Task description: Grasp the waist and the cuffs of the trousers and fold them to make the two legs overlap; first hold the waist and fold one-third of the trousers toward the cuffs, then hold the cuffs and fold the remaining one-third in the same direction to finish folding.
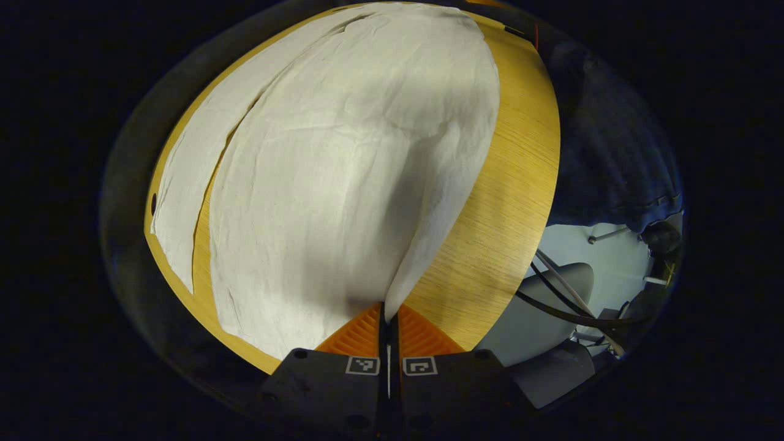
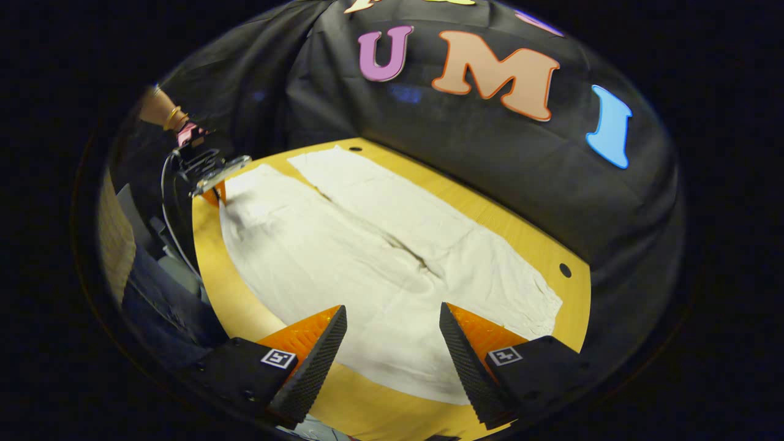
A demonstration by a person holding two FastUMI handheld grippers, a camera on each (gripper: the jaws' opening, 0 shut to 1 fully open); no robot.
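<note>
Cream cloth covers most of the wooden table (image 2: 245, 318): the trousers (image 2: 380, 257) lie flat and spread, both legs stretching side by side toward the far wall, with a narrow gap between them. In the left gripper view the left gripper (image 1: 389, 318) has its jaws closed together on a pinched edge of the trousers (image 1: 343, 184) at the cuff end, the cloth rising slightly into the fingers. In the right gripper view the right gripper (image 2: 392, 343) hangs over the waist end with its jaws wide apart and nothing between them. Farther off in that view the left gripper (image 2: 214, 193) sits at the near leg's cuff, held by a hand (image 2: 160, 110).
</note>
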